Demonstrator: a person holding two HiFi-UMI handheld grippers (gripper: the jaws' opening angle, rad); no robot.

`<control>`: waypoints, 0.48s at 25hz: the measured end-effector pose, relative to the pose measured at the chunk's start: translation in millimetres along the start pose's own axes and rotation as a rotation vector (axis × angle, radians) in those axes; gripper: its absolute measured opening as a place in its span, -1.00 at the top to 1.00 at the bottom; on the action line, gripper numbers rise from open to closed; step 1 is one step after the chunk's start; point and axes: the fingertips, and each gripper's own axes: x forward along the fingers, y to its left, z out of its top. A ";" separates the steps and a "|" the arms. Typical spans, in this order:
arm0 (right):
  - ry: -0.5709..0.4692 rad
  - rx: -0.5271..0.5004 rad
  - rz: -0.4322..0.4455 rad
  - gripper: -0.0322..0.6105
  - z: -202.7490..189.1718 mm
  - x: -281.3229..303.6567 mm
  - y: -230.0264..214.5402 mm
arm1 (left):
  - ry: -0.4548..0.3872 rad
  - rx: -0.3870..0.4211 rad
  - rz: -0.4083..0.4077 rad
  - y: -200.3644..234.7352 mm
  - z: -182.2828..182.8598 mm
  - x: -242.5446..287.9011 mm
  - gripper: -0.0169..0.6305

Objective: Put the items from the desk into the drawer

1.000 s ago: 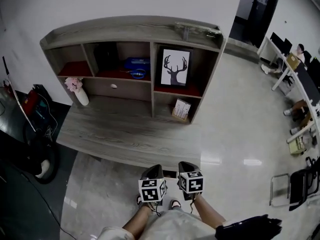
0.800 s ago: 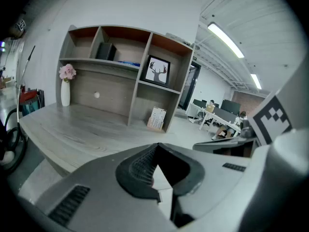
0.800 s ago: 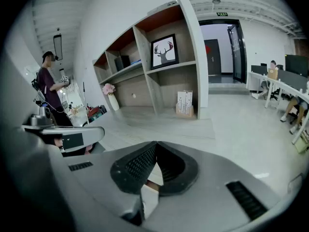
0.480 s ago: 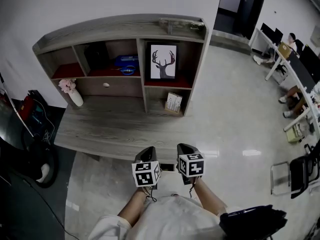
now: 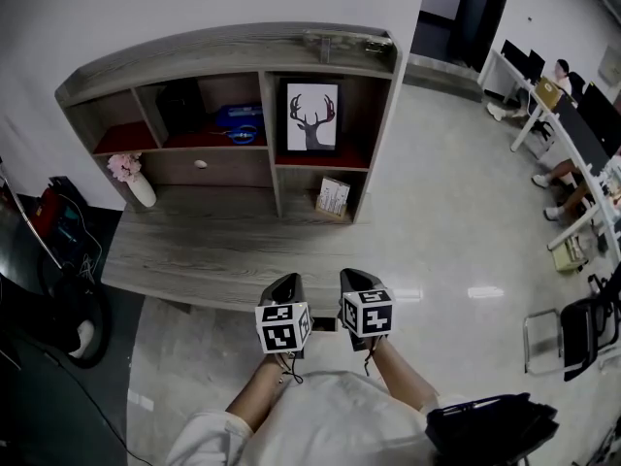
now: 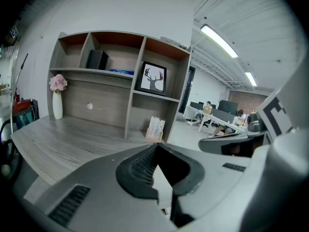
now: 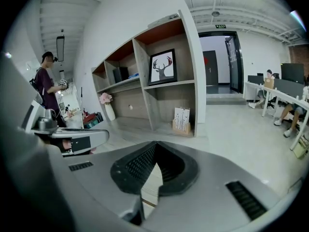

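The grey wooden desk (image 5: 223, 250) carries a shelf unit with a closed drawer (image 5: 199, 164) under its middle shelf. On the desk stand a white vase of pink flowers (image 5: 131, 178) and a small card stand (image 5: 333, 198). My left gripper (image 5: 284, 283) and right gripper (image 5: 351, 279) hang side by side just before the desk's front edge, both shut and empty. In the left gripper view the left gripper (image 6: 155, 147) points at the card stand (image 6: 155, 128), with the vase (image 6: 57, 98) far left. The right gripper (image 7: 155, 144) faces the card stand (image 7: 182, 120).
A framed deer picture (image 5: 311, 116), a blue object (image 5: 238, 117) and a black box (image 5: 179, 105) sit in the shelves. Black equipment and cables (image 5: 58, 289) lie on the floor at left. People sit at office desks (image 5: 563, 76) at right; a black chair (image 5: 582, 343) stands nearer.
Both grippers have risen a little and come closer to the desk's front edge, still side by side and shut. The head view has shifted slightly.
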 end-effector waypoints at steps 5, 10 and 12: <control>0.006 -0.003 0.000 0.90 2.8 3.3 -0.7 | 0.001 0.006 0.004 2.8 4.2 4.9 0.96; 0.008 -0.007 -0.001 0.90 4.2 2.9 -1.3 | -0.008 -0.002 0.006 4.2 7.4 5.5 0.96; 0.008 -0.006 -0.003 0.90 3.6 1.9 -1.7 | -0.007 -0.005 0.005 4.1 5.9 4.9 0.96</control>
